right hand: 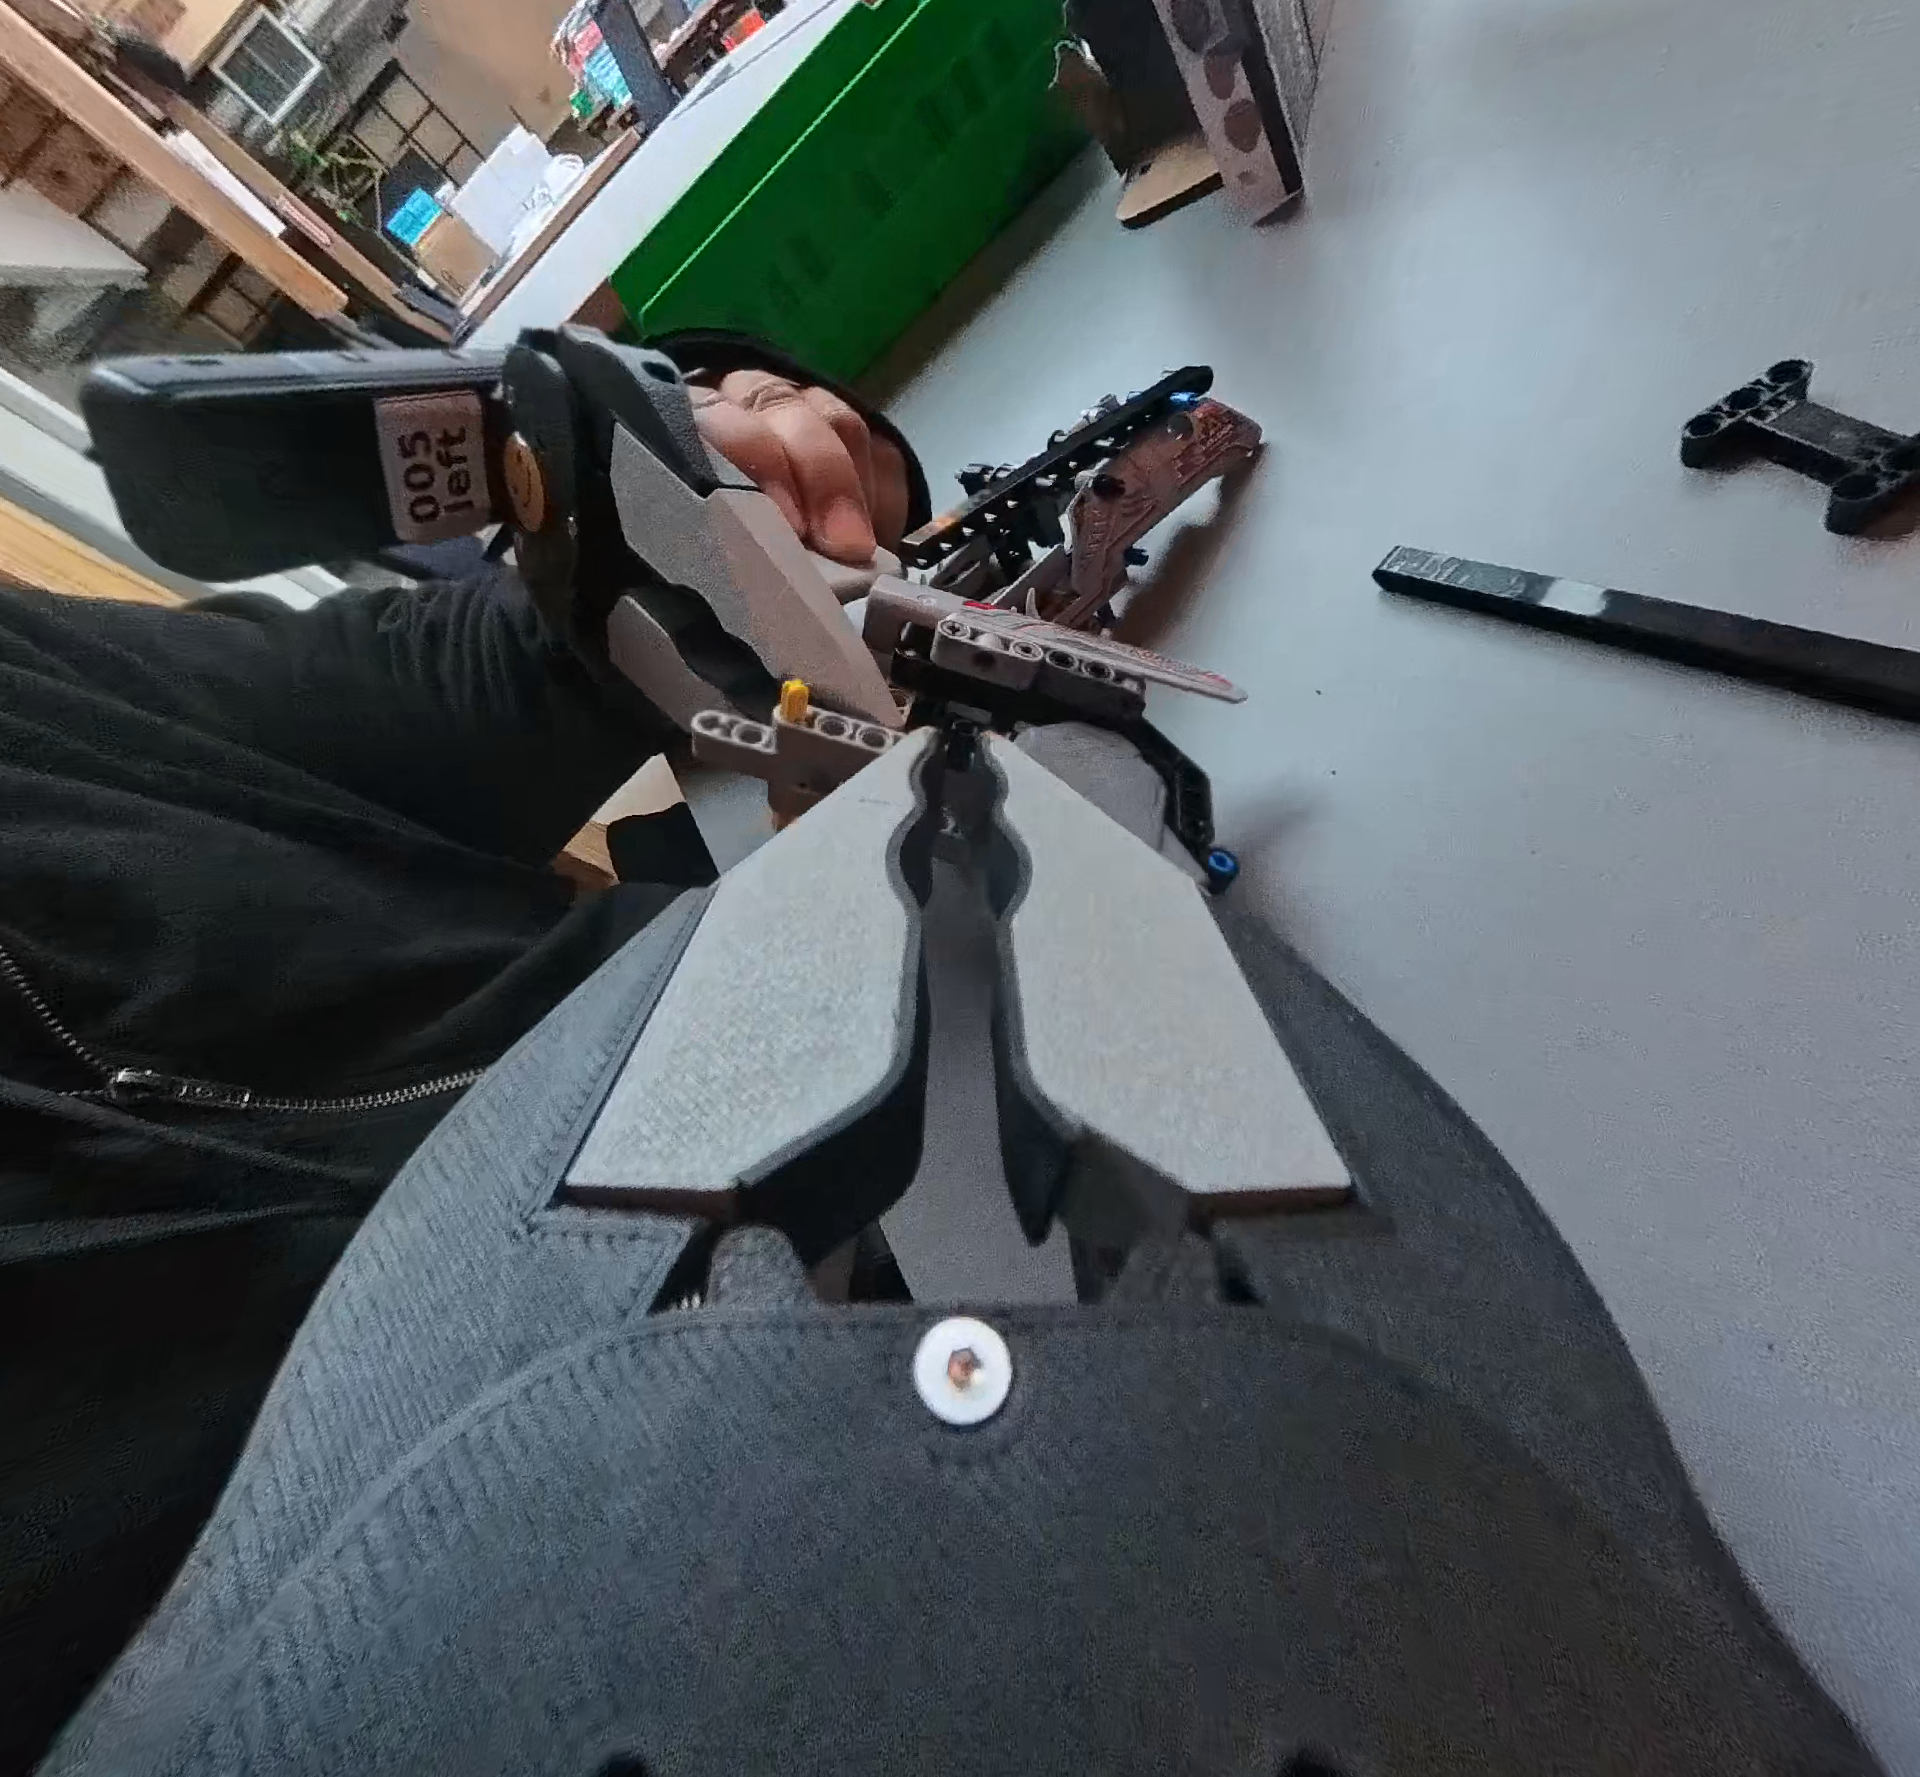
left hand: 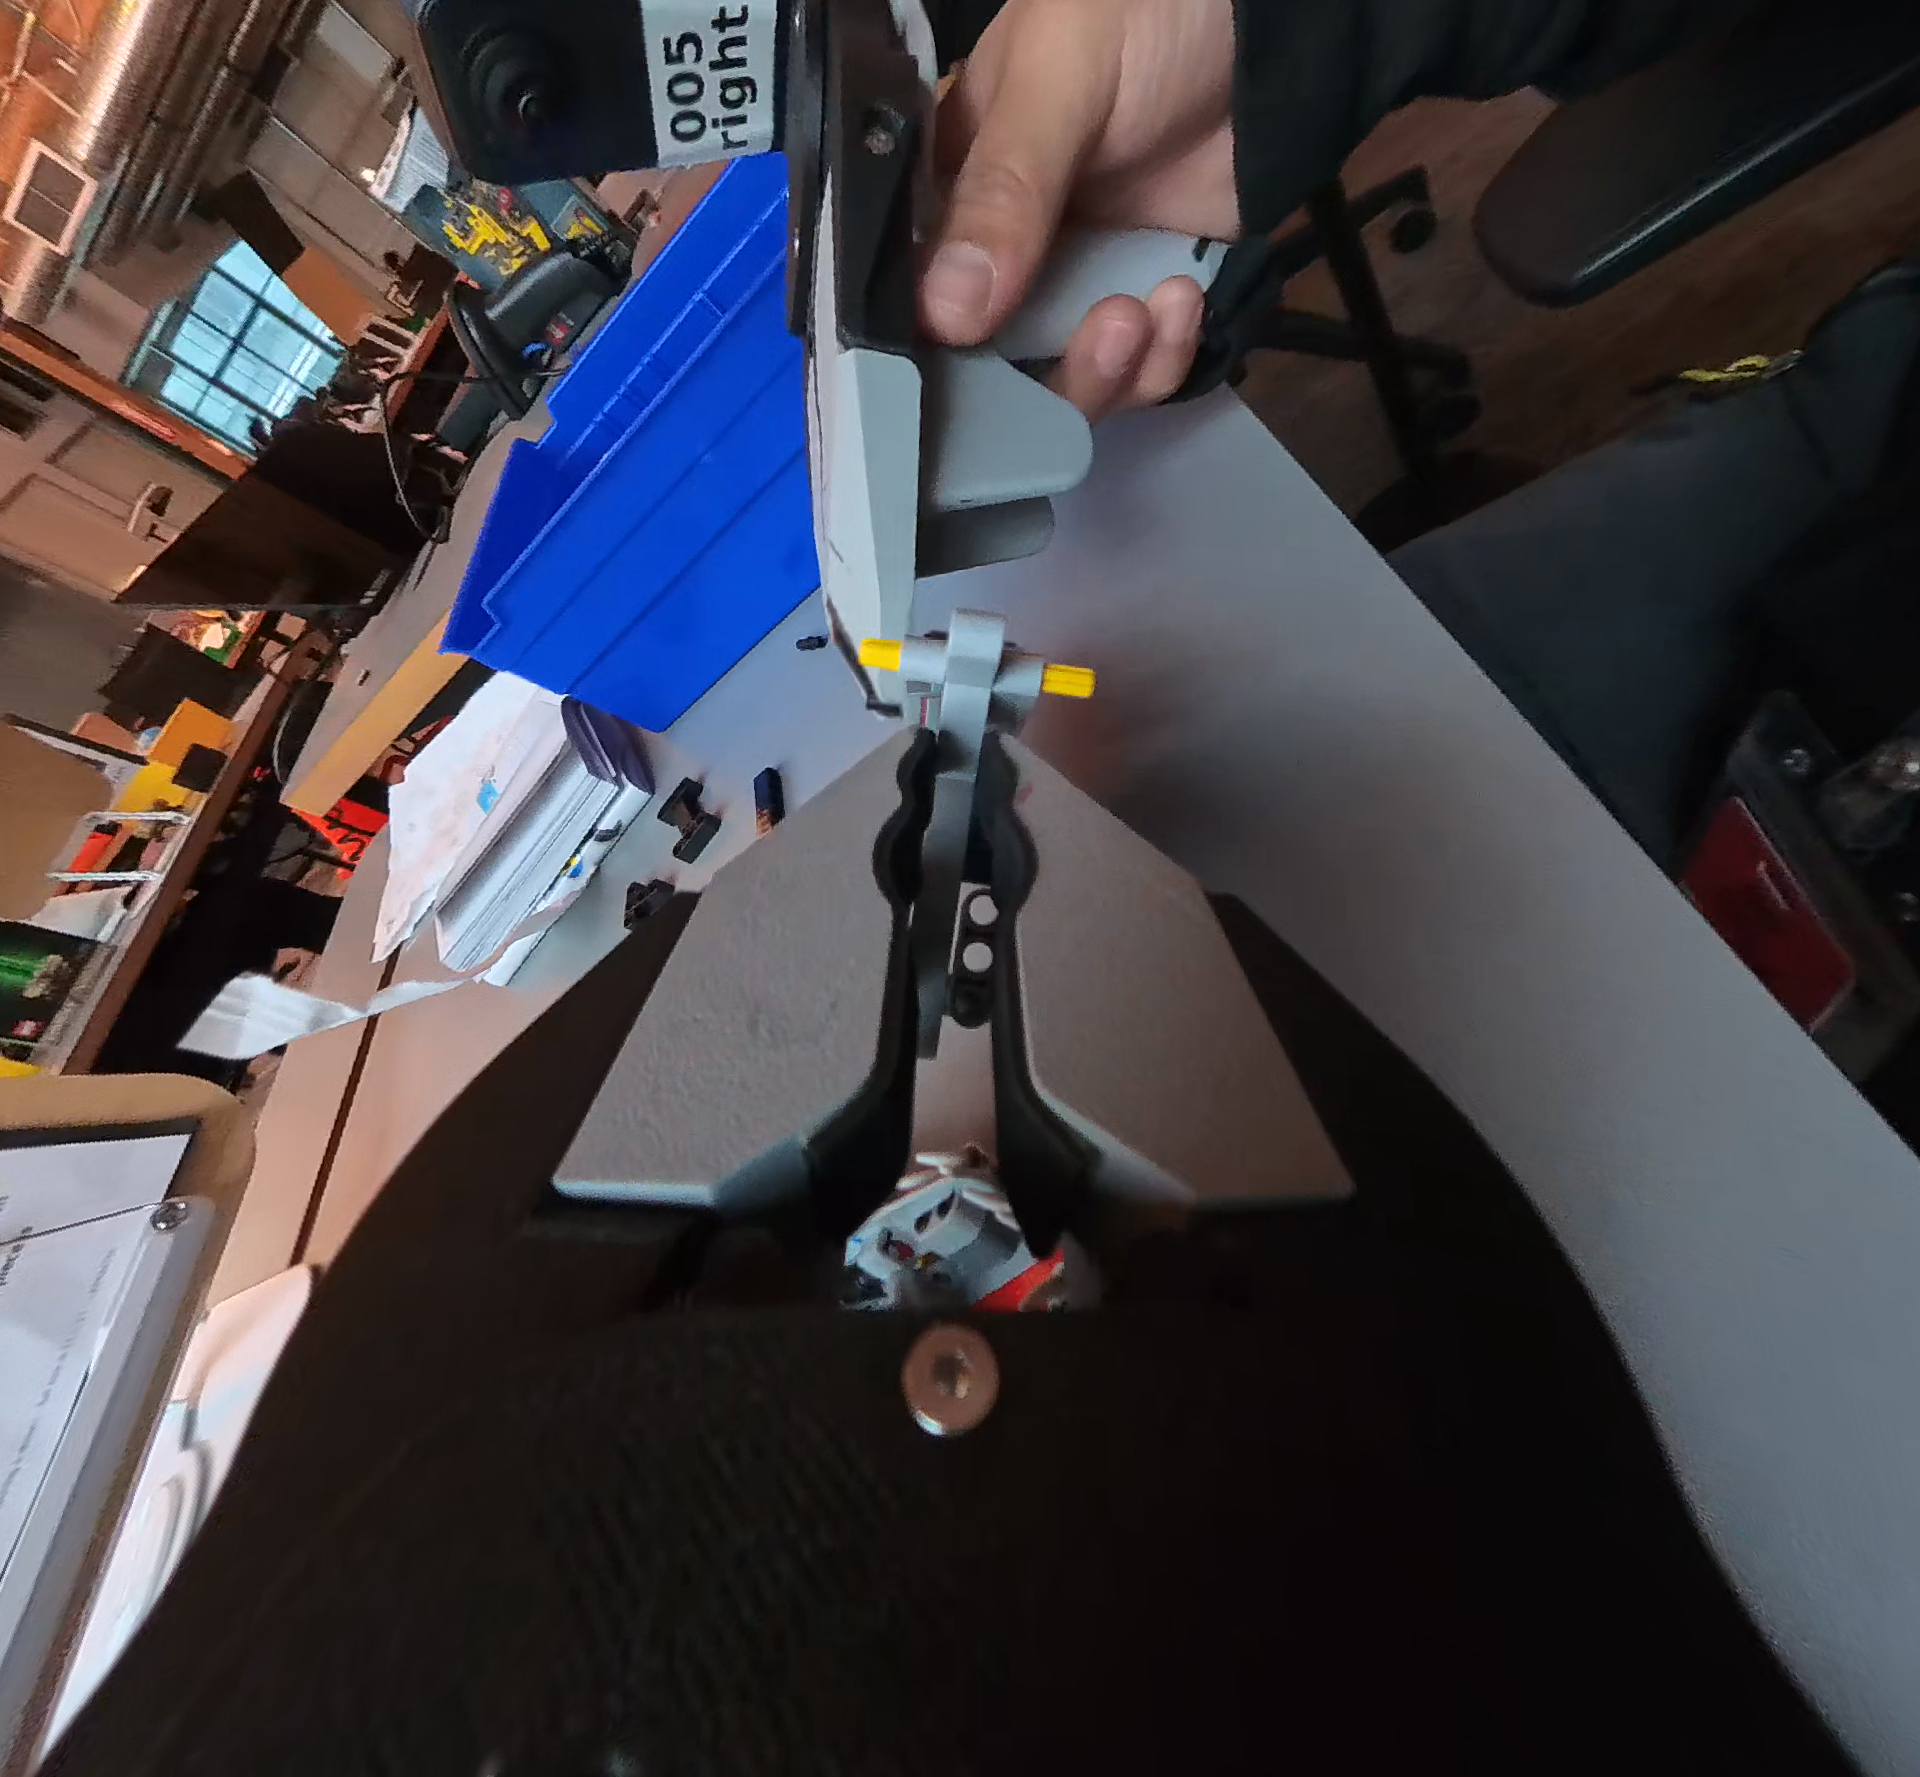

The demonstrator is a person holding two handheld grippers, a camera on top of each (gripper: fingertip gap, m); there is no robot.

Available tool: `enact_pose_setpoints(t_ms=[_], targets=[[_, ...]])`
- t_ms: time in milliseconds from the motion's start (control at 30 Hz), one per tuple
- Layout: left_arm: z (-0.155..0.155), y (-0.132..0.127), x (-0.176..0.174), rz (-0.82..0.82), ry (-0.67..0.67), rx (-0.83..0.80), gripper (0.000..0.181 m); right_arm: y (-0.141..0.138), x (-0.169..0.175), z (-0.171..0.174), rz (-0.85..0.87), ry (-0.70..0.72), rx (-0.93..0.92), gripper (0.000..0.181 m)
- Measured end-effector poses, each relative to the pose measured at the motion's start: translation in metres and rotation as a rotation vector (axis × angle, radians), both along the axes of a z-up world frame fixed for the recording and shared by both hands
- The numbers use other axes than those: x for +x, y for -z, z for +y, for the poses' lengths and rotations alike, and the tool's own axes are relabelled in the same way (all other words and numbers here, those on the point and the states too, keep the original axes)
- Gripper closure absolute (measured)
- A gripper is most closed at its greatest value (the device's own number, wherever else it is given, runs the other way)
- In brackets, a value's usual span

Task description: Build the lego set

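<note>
Between the black fingers of the left gripper (left hand: 954,751), in the left wrist view, a grey lego beam (left hand: 961,688) is clamped, held above the pale worktop (left hand: 1351,792). A yellow axle (left hand: 1068,681) runs crosswise through the beam's far end. The right gripper (left hand: 883,678), held by a hand (left hand: 1081,158), has its fingertips right at the axle's left end. Behind lie a blue bin (left hand: 644,501), a stack of paper booklets (left hand: 499,823) and a few small black pieces (left hand: 691,813).

Seen from the right wrist view, the right gripper (right hand: 961,756) has its fingers nearly together, pinching a small black pin (right hand: 961,740) on the underside of the lego assembly (right hand: 1039,657). The left gripper (right hand: 842,678) grips the same assembly from the left, beside the yellow axle (right hand: 795,699). Farther right on the worktop (right hand: 1558,896) rest a long black beam (right hand: 1652,631) and a black H-shaped piece (right hand: 1808,449); a green bin (right hand: 883,158) stands behind.
</note>
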State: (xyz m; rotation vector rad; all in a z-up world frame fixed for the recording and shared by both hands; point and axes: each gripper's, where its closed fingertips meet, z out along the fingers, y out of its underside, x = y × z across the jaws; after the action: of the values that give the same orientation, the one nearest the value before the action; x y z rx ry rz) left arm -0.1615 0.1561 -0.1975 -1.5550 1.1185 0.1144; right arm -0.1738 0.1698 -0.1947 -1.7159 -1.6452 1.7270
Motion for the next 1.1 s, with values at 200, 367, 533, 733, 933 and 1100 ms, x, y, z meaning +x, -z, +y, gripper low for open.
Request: enact_pose_setpoints(t_ms=[200, 367, 533, 733, 933, 1100], targets=[[0.002, 0.007, 0.001, -0.035, 0.006, -0.054, 0.174, 0.005, -0.001, 0.002, 0.021, -0.004, -0.058, 0.181], [0.004, 0.012, -0.001, -0.002, -0.005, -0.105, 0.174, -0.002, -0.014, 0.013, 0.109, 0.079, -0.109, 0.181], [0.005, 0.035, 0.025, 0.178, 0.013, -0.079, 0.174, -0.035, -0.027, 0.038, 0.180, 0.143, -0.061, 0.181], [0.013, 0.001, -0.005, -0.046, -0.072, -0.003, 0.175, -0.001, -0.026, 0.074, -0.014, 0.260, 0.346, 0.181], [0.015, -0.012, -0.022, -0.200, -0.104, -0.036, 0.176, 0.040, -0.019, 0.088, -0.158, 0.266, 0.540, 0.158], [0.013, -0.011, -0.031, -0.258, -0.094, -0.075, 0.176, 0.070, -0.014, 0.095, -0.239, 0.228, 0.661, 0.155]])
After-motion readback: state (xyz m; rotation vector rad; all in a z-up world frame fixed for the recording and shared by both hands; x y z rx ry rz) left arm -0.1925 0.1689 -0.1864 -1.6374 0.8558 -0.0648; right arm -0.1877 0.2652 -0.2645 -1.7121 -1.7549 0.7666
